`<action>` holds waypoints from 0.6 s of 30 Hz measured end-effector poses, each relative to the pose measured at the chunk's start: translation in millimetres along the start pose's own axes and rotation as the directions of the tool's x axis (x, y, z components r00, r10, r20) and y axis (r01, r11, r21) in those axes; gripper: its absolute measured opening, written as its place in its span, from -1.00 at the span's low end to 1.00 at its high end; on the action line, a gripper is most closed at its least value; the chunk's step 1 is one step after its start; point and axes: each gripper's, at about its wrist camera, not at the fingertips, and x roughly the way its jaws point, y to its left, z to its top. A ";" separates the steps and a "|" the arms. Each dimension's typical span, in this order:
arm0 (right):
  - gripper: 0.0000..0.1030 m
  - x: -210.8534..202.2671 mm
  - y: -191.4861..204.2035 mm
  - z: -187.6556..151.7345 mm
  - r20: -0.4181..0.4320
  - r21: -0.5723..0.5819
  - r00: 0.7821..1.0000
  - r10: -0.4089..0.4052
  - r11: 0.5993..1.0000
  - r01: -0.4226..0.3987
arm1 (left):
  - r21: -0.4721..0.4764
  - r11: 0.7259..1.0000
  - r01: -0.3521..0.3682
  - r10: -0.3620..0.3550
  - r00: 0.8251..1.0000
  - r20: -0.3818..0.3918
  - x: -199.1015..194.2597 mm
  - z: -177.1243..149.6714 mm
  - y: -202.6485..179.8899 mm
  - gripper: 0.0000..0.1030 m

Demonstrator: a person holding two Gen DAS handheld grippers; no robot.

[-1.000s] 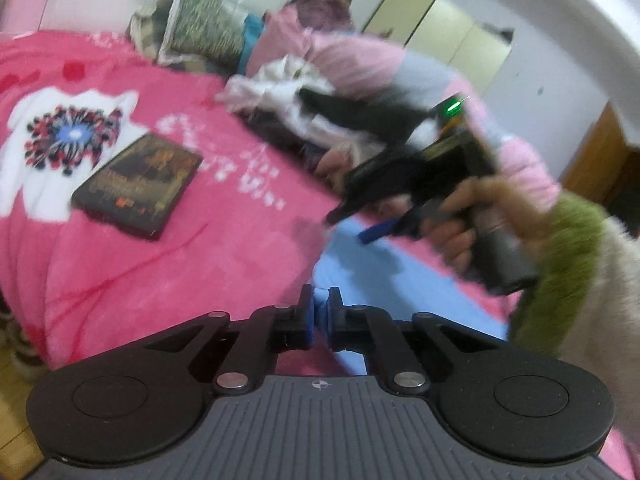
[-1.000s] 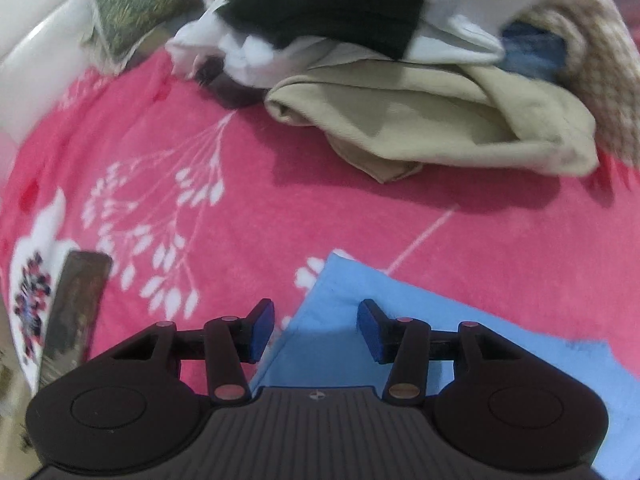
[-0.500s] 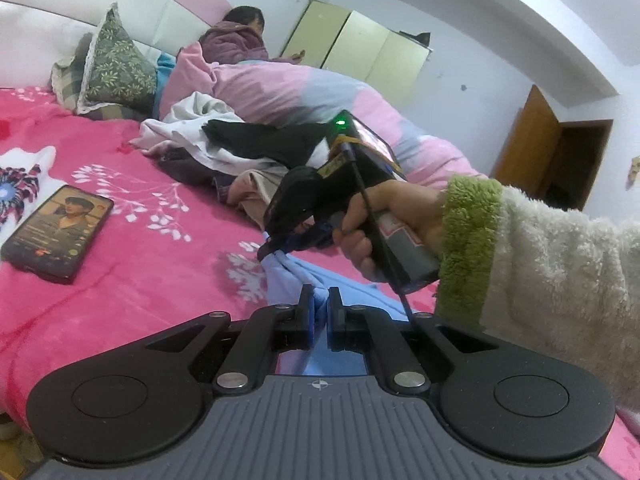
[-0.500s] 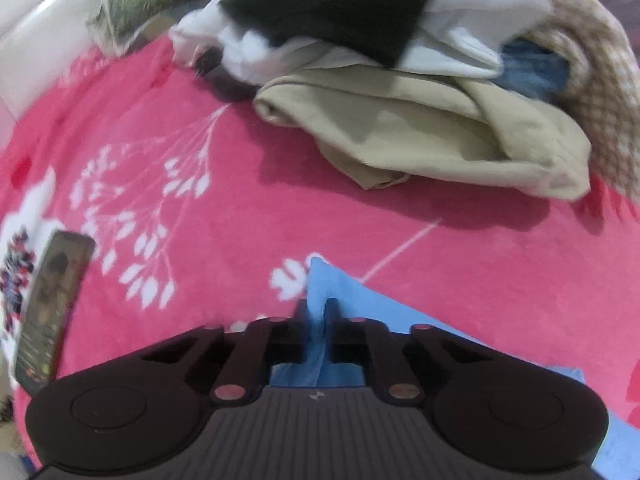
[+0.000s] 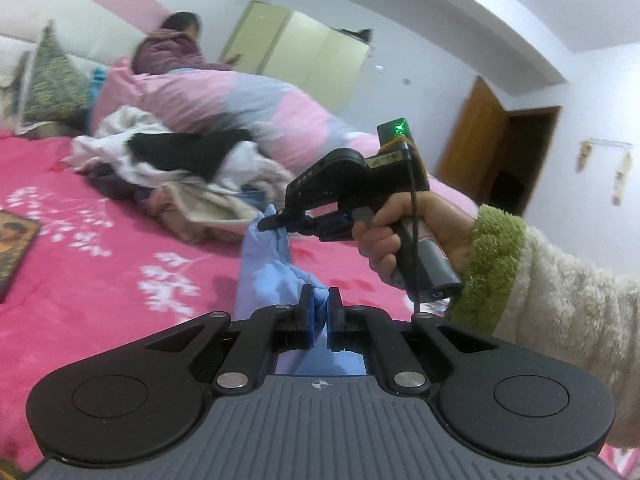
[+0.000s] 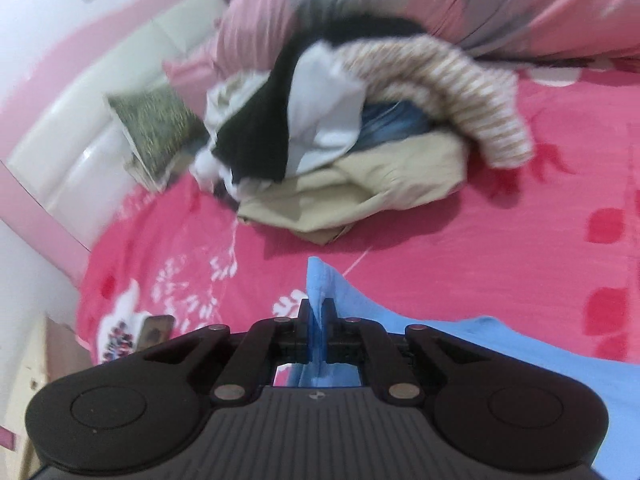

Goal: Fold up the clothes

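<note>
A light blue garment [image 5: 264, 264] hangs lifted above the pink bedspread. My left gripper [image 5: 319, 304] is shut on one edge of it. My right gripper [image 5: 276, 222], held by a hand in a fluffy cream and green sleeve, is shut on another corner higher up. In the right wrist view the right gripper [image 6: 319, 312] pinches a raised fold of the blue garment [image 6: 400, 332], which trails off to the lower right over the bed.
A heap of unfolded clothes [image 6: 340, 136] in black, white, beige and striped knit lies further back on the bed [image 5: 100, 264]. A phone [image 5: 12, 248] lies at the left. A rolled pink and grey duvet [image 5: 224, 104], a cushion and a seated person are behind.
The right gripper shut on the blue garment's corner. Both grippers then rose, lifting the cloth off the bed, and both cameras tilted up toward the room.
</note>
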 end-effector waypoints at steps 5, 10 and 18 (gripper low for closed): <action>-0.94 -56.8 -40.3 -13.3 0.096 0.056 0.995 0.035 0.998 -0.041 | 0.053 0.994 0.097 -0.094 0.994 -0.049 12.1 -5.7 -37.8 -0.94; -0.94 -102.1 -93.7 -30.5 0.167 0.141 0.985 0.048 0.987 -0.072 | 0.091 0.976 0.197 -0.186 0.976 -0.117 27.4 -13.3 -75.2 -0.94; -0.94 -147.2 -183.3 -68.4 0.221 0.282 0.975 0.030 0.955 -0.093 | 0.112 0.934 0.339 -0.303 0.918 -0.255 65.2 -34.4 -132.1 -0.94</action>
